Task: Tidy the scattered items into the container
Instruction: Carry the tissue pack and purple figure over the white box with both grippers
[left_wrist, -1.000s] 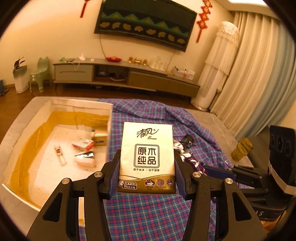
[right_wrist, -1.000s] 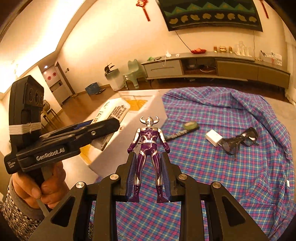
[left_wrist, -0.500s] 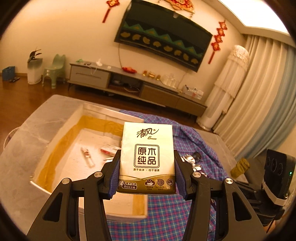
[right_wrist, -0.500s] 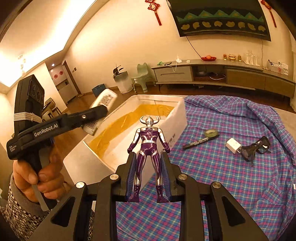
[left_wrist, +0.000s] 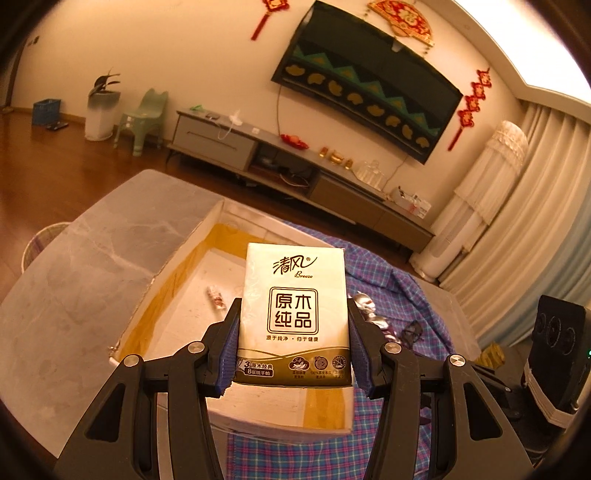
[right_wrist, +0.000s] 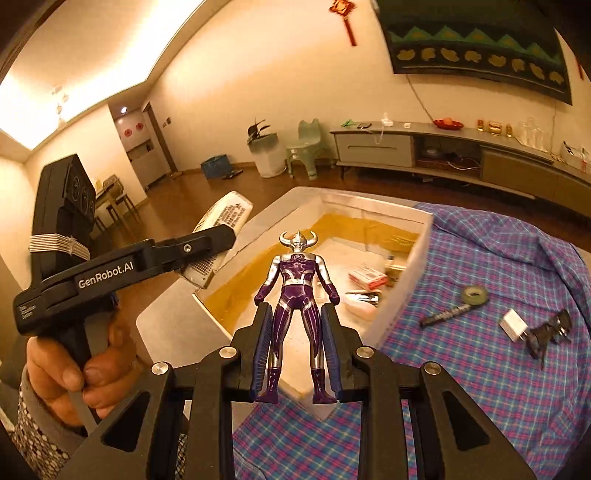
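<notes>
**Plaid-covered table, both hands loaded: hazards at the drop**

Left: I hold the left gripper (left_wrist: 293, 334) with its blue pads clamped on the flanks of a cream-and-gold paper tissue pack (left_wrist: 293, 314), upright over the near wall of the white foam container with yellow-taped inner walls (left_wrist: 177, 280). Squeezed only at its lower half, the soft pack may tip as I let go and catch on the wall.

Centre: my right gripper (right_wrist: 295, 343) pinches the legs of a purple-and-silver horned toy figure (right_wrist: 295, 295), above the container's near corner (right_wrist: 295, 384). A release here could send it onto the corner edge and out, onto the blue-and-pink plaid cloth (right_wrist: 461, 369).

Right: on that cloth lie a tape roll (right_wrist: 474, 295), a dark pen (right_wrist: 445, 315), a white plug (right_wrist: 513, 325) and black glasses (right_wrist: 546, 334), well apart from the container.
</notes>
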